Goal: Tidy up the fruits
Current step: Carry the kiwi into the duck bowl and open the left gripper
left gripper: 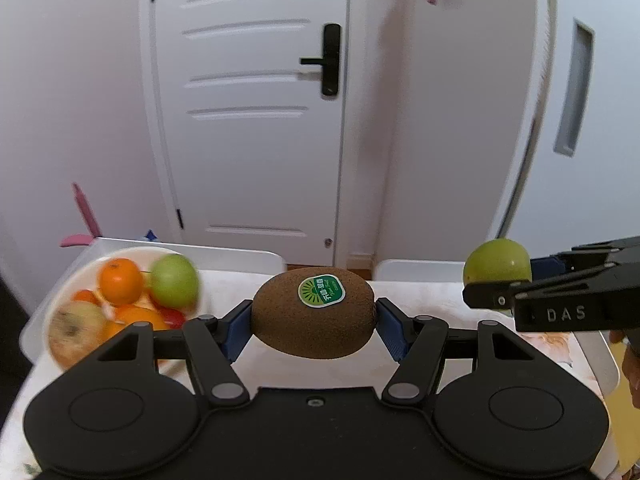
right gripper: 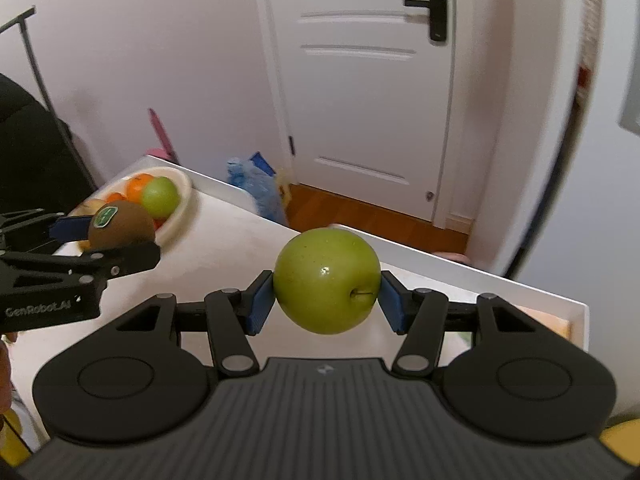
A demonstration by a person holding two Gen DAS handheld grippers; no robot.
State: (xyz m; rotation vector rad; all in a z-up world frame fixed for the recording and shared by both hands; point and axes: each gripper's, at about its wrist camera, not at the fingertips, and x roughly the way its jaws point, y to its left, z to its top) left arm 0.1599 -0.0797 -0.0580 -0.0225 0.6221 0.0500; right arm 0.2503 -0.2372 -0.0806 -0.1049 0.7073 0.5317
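Note:
My left gripper [left gripper: 314, 320] is shut on a brown kiwi [left gripper: 314, 314] with a green sticker, held above the white table [left gripper: 328, 364]. My right gripper [right gripper: 327, 294] is shut on a green apple [right gripper: 327, 280], also held above the table. The kiwi [right gripper: 120, 224] and left gripper show at the left of the right wrist view; the apple [left gripper: 498, 262] shows at the right of the left wrist view. A white bowl [left gripper: 80, 276] at the table's far left holds oranges [left gripper: 120, 280], a green apple [left gripper: 174, 286], and a yellowish apple [left gripper: 76, 330].
A white door [left gripper: 256, 120] and wall stand behind the table. Blue bags [right gripper: 260, 188] lie on the wooden floor beyond the table's far edge. A pink object [left gripper: 84, 216] leans by the wall behind the bowl. The table's right edge [right gripper: 576, 312] is near.

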